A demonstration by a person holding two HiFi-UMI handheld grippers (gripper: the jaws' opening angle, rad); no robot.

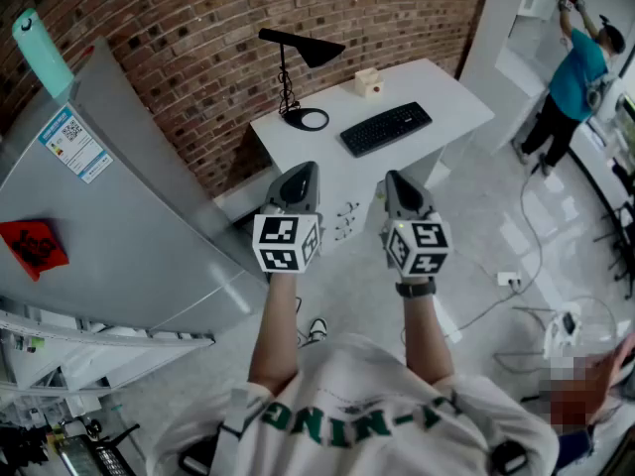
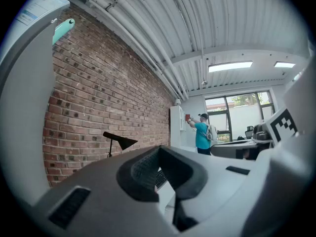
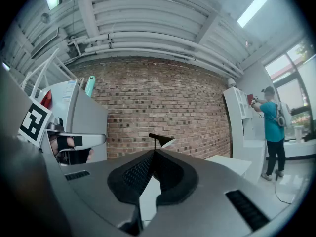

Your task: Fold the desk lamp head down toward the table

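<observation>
The black desk lamp [image 1: 314, 49] stands at the white table's [image 1: 451, 92] back left corner, its cone head raised on a thin stem over a ring base [image 1: 306, 119]. Both grippers are held level in front of the table's near edge, well short of the lamp. My left gripper [image 1: 306, 171] is shut with nothing in it, and my right gripper [image 1: 395, 178] is shut and empty beside it. In the left gripper view the lamp [image 2: 121, 141] shows left of the closed tips [image 2: 159, 149]. In the right gripper view the lamp [image 3: 160, 138] stands just above the closed tips [image 3: 154, 152].
A black keyboard [image 1: 385, 128] and a small wooden box [image 1: 368, 82] lie on the table. A tall grey cabinet [image 1: 129, 196] stands at the left against the brick wall. A person in a teal shirt [image 1: 577, 72] works at the far right. Cables [image 1: 506, 278] trail over the floor.
</observation>
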